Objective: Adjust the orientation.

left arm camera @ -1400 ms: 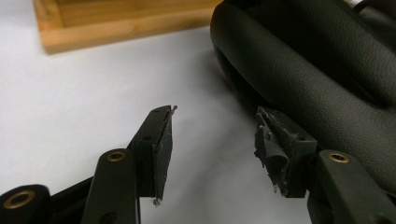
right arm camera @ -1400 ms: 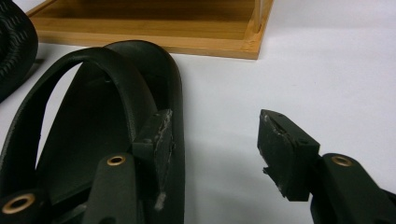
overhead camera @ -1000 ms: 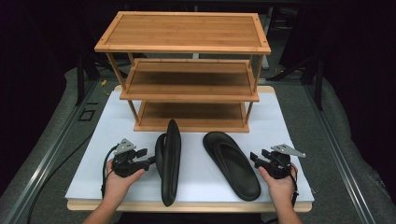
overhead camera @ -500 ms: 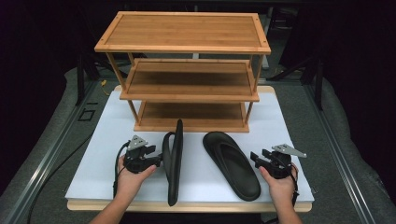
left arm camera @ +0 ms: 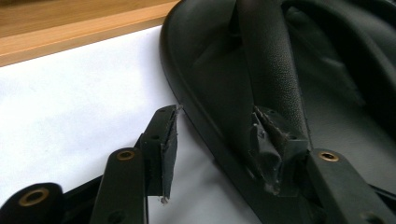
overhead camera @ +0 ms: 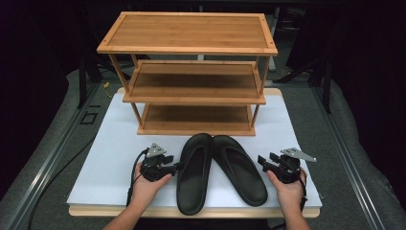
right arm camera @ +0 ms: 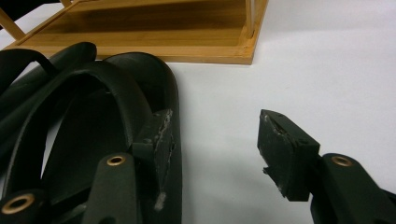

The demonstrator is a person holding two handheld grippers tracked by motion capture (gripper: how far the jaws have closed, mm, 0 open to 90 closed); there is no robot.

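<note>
From the high view, a three-tier bamboo shoe rack (overhead camera: 191, 72) stands at the far side of the white tabletop (overhead camera: 110, 143). Just in front of its lowest shelf lie two black rubber flip-flop sandals, toes near each other and almost touching, heels fanned apart toward the person. No brand, label or writing can be read on anything. The left gripper (overhead camera: 168, 165) sits in the left hand (overhead camera: 146, 184), just beside the left sandal (overhead camera: 194, 175), its tip at that sandal's outer edge. The right gripper (overhead camera: 268, 163), held in the right hand (overhead camera: 287, 189), lies just right of the right sandal (overhead camera: 239, 167), near but apart from it.

In the left gripper view, the fingers (left arm camera: 166, 149) stand moderately open and straddle the left sandal's (left arm camera: 210, 93) raised rim: one pad is on the white tabletop (left arm camera: 84, 107) outside the rim, the other rests inside on the footbed against the base of the strap (left arm camera: 271, 70). They are not closed on it.

In the right gripper view, the fingers (right arm camera: 285, 154) are wide open with bare white tabletop (right arm camera: 327, 79) between them, holding nothing. The left-hand pad overlaps the right sandal's (right arm camera: 116, 93) edge; contact cannot be told. The bamboo rack's (right arm camera: 163, 28) bottom shelf lies beyond.
</note>
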